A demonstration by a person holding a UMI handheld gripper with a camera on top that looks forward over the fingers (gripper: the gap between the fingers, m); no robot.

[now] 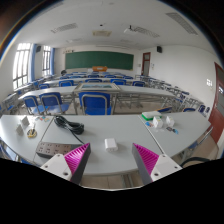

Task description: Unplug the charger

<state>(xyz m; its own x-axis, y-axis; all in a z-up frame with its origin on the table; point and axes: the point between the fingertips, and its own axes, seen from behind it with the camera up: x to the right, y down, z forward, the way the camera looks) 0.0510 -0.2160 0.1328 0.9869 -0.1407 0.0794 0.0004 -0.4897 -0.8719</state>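
- A long pale grey desk (100,135) runs across the near part of the scene, its front edge just above the gripper's fingertips
- Beyond it lies a classroom: rows of desks with blue chairs (96,101) reaching back to a green chalkboard (99,60) on the far wall at 12 o'clock
- Windows (22,63) let in daylight at about 10 o'clock; a dark door (146,63) stands beside the chalkboard at 1 o'clock, and a reddish-brown door (218,92) shows at 3 o'clock
- The ceiling is white with panel lights
- The charger (72,126) shows as a dark, bulky lump on the desk at about 11 o'clock from the fingers, with a black cable trailing back from it toward 10 o'clock; its plug and socket cannot be made out
- Just beside it at 9 o'clock lie a few small items (31,128), one with a yellow touch, and a flat printed sheet or board (54,148) lies nearer the left finger
- A small white block (110,144) sits on the desk ahead of the gap between the fingers
- At 2 o'clock a green-and-white cluster of objects (158,120) rests on the desk, well apart from the charger
- The gripper (111,161) is spread wide, its magenta pads (77,156) facing each other with nothing between them; it holds nothing and is near the desk's front edge, short of the charger
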